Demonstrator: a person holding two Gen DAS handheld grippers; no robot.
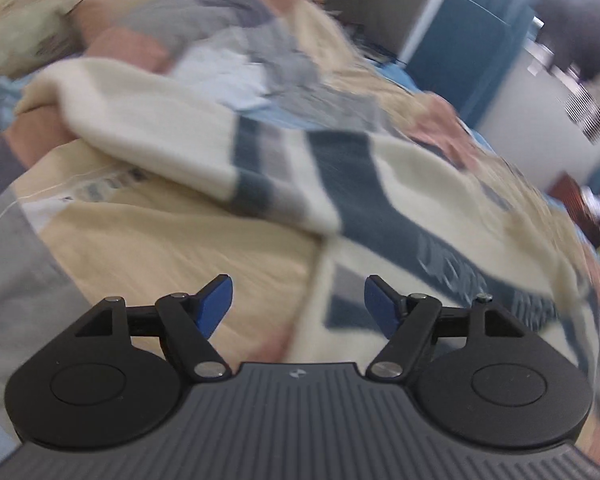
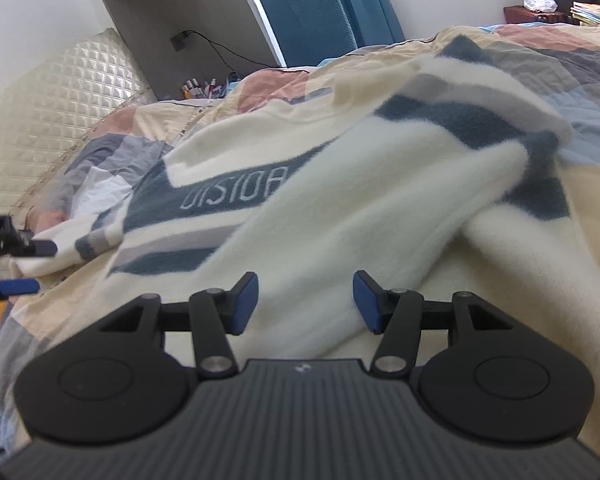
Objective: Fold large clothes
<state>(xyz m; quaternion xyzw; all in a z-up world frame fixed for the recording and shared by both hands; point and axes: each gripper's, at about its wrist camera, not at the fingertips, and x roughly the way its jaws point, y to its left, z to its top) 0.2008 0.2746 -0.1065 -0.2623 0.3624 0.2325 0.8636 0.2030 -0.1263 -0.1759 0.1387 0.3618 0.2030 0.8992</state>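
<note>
Patchwork bedding (image 2: 588, 184) in beige, pink and grey covers the bed, with a quilted cream headboard (image 2: 39, 128) at far left and a blue chair (image 2: 304, 12) beyond. On it lies a cream sweater (image 2: 340, 208) with dark blue bands, one sleeve folded across its body. Just near of that sleeve, the right hand-held gripper (image 2: 304, 300) has its jaws apart and empty. Over the sweater's left edge, the left hand-held gripper (image 1: 297, 304) is likewise spread, gripping nothing; its view is blurred.
</note>
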